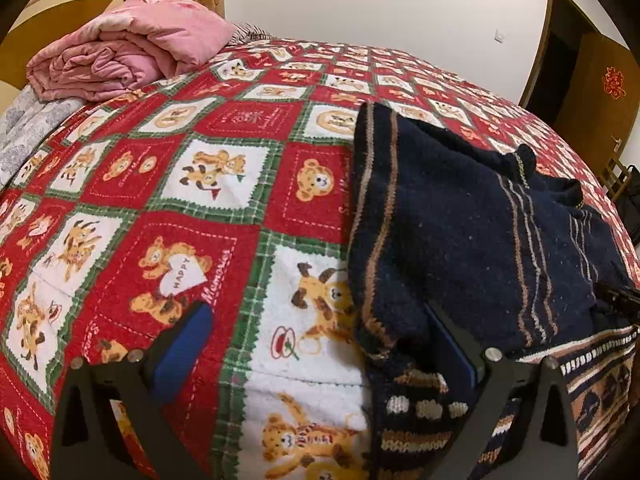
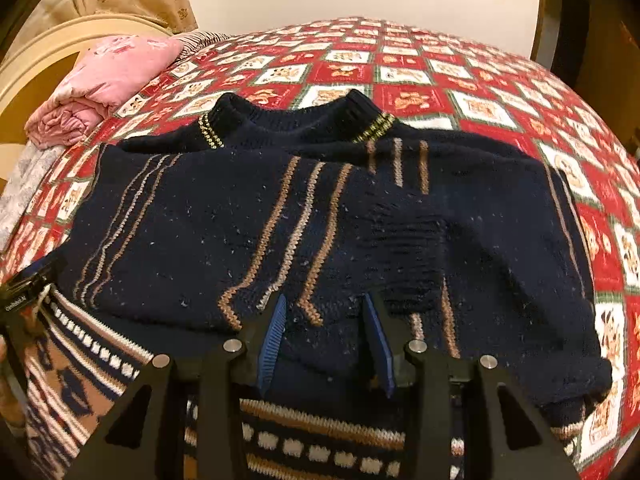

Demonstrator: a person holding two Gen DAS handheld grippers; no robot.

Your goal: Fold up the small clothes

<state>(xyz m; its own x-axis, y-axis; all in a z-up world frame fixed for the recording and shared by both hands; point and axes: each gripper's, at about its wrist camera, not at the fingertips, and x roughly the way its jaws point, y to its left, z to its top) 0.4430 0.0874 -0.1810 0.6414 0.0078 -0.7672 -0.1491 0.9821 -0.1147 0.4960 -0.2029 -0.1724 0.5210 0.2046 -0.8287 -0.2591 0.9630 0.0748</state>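
The right gripper [image 2: 324, 316] hangs over one navy sweater [image 2: 320, 216], jaws partly apart, blue pads [image 2: 276, 332] close above the knit; whether they touch it is unclear. The left gripper [image 1: 316, 328] is spread wide and holds nothing: its left pad lies over the bedspread [image 1: 200, 184], its right pad at the sweater's left edge. The sweater lies flat on the bed, collar on the far side, both sleeves folded in across the body, patterned hem nearest. One folded pink quilt [image 1: 128, 48] sits at the far left, well apart.
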